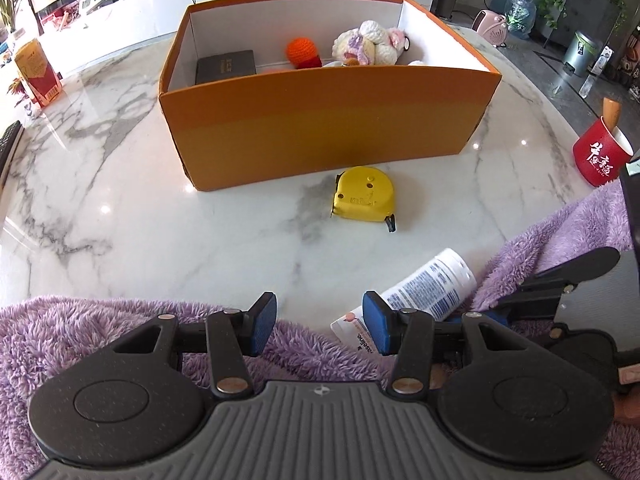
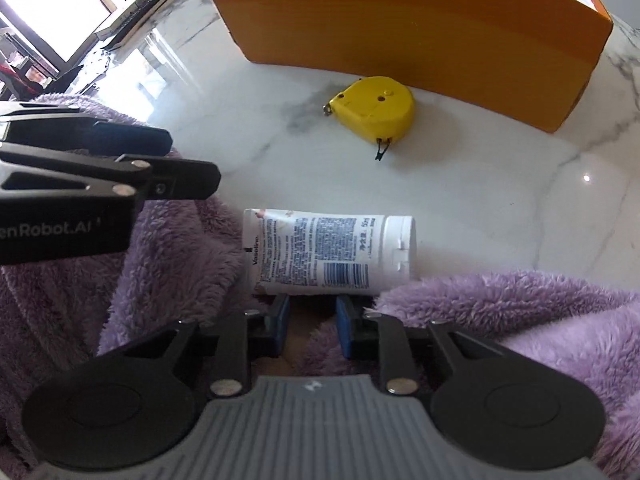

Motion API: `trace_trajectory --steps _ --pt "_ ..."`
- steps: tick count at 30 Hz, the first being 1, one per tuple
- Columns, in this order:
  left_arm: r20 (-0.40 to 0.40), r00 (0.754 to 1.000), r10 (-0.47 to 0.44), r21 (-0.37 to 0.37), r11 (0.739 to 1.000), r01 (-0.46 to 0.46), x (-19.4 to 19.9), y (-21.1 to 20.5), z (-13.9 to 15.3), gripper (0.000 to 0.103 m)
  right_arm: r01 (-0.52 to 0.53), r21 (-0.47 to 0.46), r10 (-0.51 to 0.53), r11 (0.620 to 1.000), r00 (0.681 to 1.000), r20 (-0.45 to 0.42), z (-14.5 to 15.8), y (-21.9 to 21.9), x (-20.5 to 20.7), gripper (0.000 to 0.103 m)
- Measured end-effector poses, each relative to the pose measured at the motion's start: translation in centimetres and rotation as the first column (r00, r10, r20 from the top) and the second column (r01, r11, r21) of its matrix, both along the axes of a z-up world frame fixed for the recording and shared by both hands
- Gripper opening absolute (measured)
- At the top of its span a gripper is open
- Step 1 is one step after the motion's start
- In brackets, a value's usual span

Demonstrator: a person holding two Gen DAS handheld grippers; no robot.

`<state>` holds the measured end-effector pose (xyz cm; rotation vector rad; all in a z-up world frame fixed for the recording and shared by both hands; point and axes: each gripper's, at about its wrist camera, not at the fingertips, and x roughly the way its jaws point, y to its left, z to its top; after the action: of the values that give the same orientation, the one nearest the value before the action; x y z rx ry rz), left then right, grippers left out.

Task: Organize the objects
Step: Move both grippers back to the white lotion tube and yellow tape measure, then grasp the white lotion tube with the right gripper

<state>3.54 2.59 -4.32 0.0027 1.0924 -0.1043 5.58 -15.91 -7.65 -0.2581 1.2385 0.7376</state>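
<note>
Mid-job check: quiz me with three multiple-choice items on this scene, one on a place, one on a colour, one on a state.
1. Where is the tape measure?
A. inside the box
B. on the table in front of the box
C. on the fleece

2. The box outside is:
A. orange
B. green
C. black

3. The white tube:
A. stands upright
B. lies on its side
C. hangs from a gripper

Key: B, it lies on marble before the box's front wall; A, its walls show orange; B, it lies lengthwise at the table edge.

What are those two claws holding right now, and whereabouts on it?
Nothing. The left claw stands open above purple fleece; the right claw sits just short of the white tube, not gripping.
</note>
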Motion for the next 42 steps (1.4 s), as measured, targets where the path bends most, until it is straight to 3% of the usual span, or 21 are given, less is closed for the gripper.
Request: trace_trajectory --steps 10,14,20,26,31,33,36,42 --pt "-0.04 0.999 -0.036 -0.052 0.998 0.034 1.0 -0.1 -1.9 0.062 0.136 0.037 -0.138 0.99 0.988 0.072 0.0 -0.4 2.4 0.023" --pt "-0.068 0.998 0.005 -0.119 0.993 -0.013 1.8 0.5 -2.7 0.065 0.184 0.026 -0.186 0.983 0.978 0.092 0.1 -0.9 3.1 0.024" --pt "-0.112 0.988 0.102 -0.198 0.973 -0.122 2.8 1.8 -3.8 0.066 0.218 0.042 -0.221 0.975 0.95 0.22 2.8 -2.1 2.5 0.029" --pt "-0.139 0.982 0.126 -0.218 0.964 -0.155 3.4 2.1 -4.4 0.066 0.225 0.076 -0.235 0.972 0.952 0.195 2.5 -1.8 3.2 0.028" --pt "-0.154 0.98 0.129 -0.225 0.961 -0.162 3.7 2.1 -4.8 0.066 0.249 0.082 -0.259 0.965 0.955 0.147 1.5 -2.3 4.0 0.014" --pt "-0.158 0.979 0.131 -0.227 0.96 -0.165 3.8 2.1 -5.1 0.066 0.264 0.055 -0.269 0.963 0.954 0.13 0.9 -2.4 4.1 0.001" --pt "-0.146 0.981 0.128 -0.236 0.959 -0.161 3.7 2.1 -5.2 0.067 0.279 0.056 -0.283 0.959 0.957 0.067 -0.4 -3.0 4.4 0.001" --pt "-0.154 0.983 0.104 -0.279 0.95 -0.144 3.7 2.2 -5.1 0.065 0.292 0.093 -0.297 0.952 0.954 0.047 -0.1 -3.5 4.4 0.003"
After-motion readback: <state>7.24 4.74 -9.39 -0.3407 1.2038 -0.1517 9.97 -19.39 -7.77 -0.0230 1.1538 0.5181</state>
